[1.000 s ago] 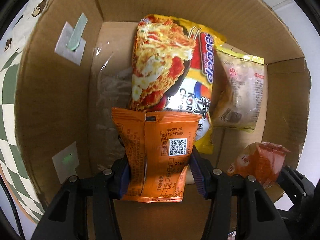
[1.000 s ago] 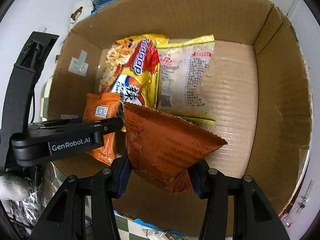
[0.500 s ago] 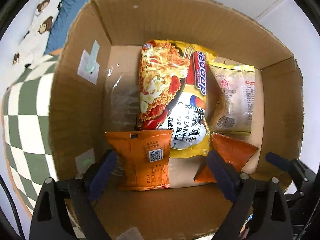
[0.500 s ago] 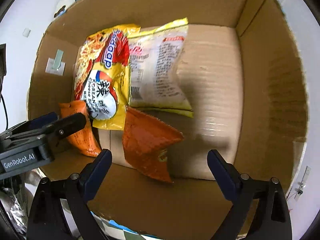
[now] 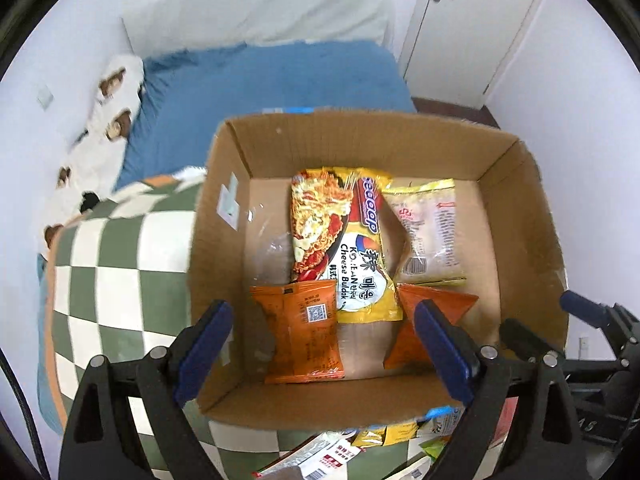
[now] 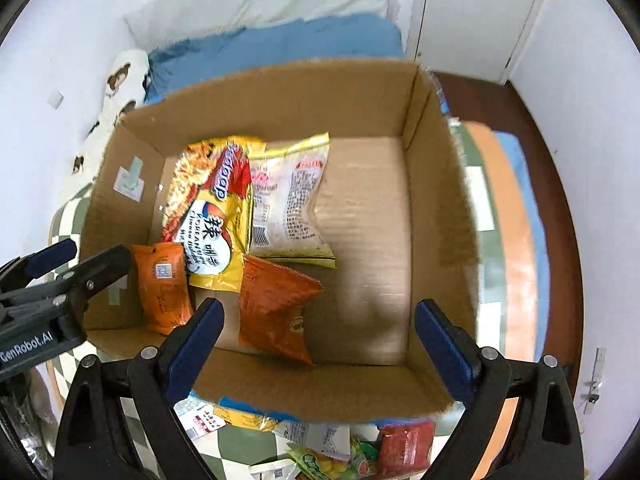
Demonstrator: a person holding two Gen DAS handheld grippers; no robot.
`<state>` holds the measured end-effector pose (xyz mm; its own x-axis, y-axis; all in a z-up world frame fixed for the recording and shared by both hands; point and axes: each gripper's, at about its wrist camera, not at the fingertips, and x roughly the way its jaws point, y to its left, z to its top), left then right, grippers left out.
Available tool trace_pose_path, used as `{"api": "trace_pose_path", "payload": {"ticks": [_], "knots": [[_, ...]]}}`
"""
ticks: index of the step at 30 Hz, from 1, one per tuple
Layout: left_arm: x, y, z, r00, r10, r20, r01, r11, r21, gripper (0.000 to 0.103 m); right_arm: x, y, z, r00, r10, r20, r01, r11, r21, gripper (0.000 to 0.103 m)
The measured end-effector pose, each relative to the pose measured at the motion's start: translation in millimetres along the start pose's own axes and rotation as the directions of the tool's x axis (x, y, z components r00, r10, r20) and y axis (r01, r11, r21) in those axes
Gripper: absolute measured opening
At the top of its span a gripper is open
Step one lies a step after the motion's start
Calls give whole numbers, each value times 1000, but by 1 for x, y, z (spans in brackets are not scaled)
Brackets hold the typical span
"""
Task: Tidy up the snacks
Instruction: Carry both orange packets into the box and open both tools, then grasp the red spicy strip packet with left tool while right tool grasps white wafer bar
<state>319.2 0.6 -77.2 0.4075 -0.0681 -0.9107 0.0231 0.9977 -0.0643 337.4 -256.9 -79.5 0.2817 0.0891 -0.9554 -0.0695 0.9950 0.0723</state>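
A cardboard box (image 5: 224,376) (image 6: 304,388) holds several snacks. A yellow Korean noodle pack (image 5: 340,236) (image 6: 212,208) and a pale packet (image 5: 430,232) (image 6: 288,204) lie at the back. An orange packet with a QR code (image 5: 300,332) (image 6: 162,288) lies front left. A dark orange packet (image 5: 404,320) (image 6: 272,312) lies front middle. My left gripper (image 5: 324,348) is open and empty above the box's near wall. My right gripper (image 6: 320,344) is open and empty above the box; its arm shows in the left wrist view (image 5: 592,332).
The box stands on a green and white checked cloth (image 5: 112,264). More loose snack packets (image 6: 320,444) (image 5: 360,444) lie in front of the box. A blue bedsheet (image 5: 256,80), a bear-print pillow (image 5: 108,108) and a door (image 5: 472,20) are behind.
Both grippers let go of their orange packets, which now lie in the box. Both grippers opened and pulled back and up, so the whole box shows.
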Motion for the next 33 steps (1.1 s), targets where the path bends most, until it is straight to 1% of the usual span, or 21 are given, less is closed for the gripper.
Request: {"api": "trace_pose_path", "payload": {"ticks": [5,13,18,23,26,28,31,33], "knots": [[-25,3,-16,997,12,77,-13,1000,19,93,-39,3,-14,995,-20,98,21,1000,-11,98],[-69,-2,-47,983,8,186,-11,1000,18,93,-90,15,-46,974,-19,225,23,1000,-17,98],[-99,-3,-61,968,4,250,-10,1000,22,93,-118,20,-68,961,-2,277,5,1000,-9,98],[-119,-4,-71,959,-2,285,-7,1000,29,93,-145,22,-83,946,24,323,-27,1000,4,98],[-122,-3,-79,962,-14,274,5,999,31,93,-152,21,-90,945,33,326,-40,999,13,98],[-115,0,-89,971,-5,239,-6,999,45,93,-151,19,-99,949,43,311,-52,998,23,98],[-86,3,-113,987,35,154,-52,992,111,93,-133,15,-117,968,68,242,-79,996,38,98],[-55,4,-134,994,78,72,-90,979,181,93,-111,10,-136,982,87,169,-96,994,47,98]]}}
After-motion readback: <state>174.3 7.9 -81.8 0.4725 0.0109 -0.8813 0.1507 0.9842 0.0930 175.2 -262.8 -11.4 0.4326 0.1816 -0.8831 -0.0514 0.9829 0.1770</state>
